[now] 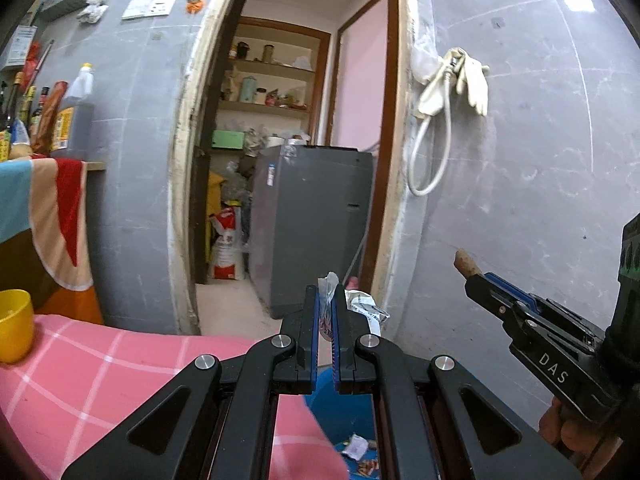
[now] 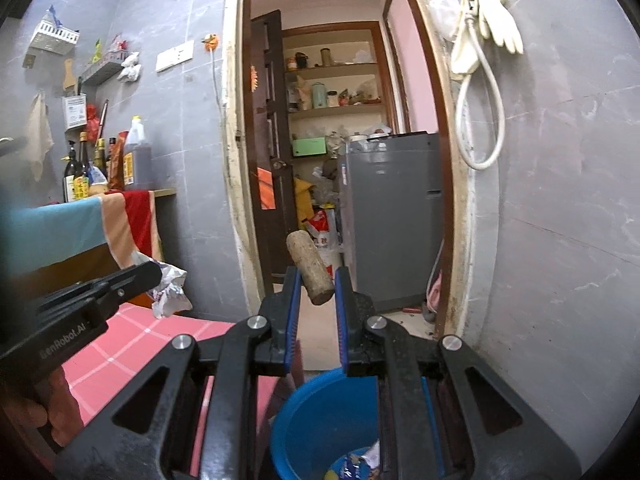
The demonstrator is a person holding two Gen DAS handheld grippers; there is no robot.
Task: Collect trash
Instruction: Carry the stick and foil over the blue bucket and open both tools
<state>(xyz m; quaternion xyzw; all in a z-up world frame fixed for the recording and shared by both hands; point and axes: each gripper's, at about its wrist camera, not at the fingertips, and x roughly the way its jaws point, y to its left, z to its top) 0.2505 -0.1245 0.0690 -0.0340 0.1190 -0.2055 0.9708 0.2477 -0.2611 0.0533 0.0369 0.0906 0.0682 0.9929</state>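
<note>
Two grippers read "DAS" (image 1: pixel 554 368) and "GenRobot.AI" (image 2: pixel 66 346).

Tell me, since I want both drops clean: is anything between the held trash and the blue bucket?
Nothing visible. The right gripper holds the cork-like cylinder above the blue bucket, whose mouth is open. The left gripper holds the crumpled wrapper beside the pink-checked table edge, over the bucket.
</note>
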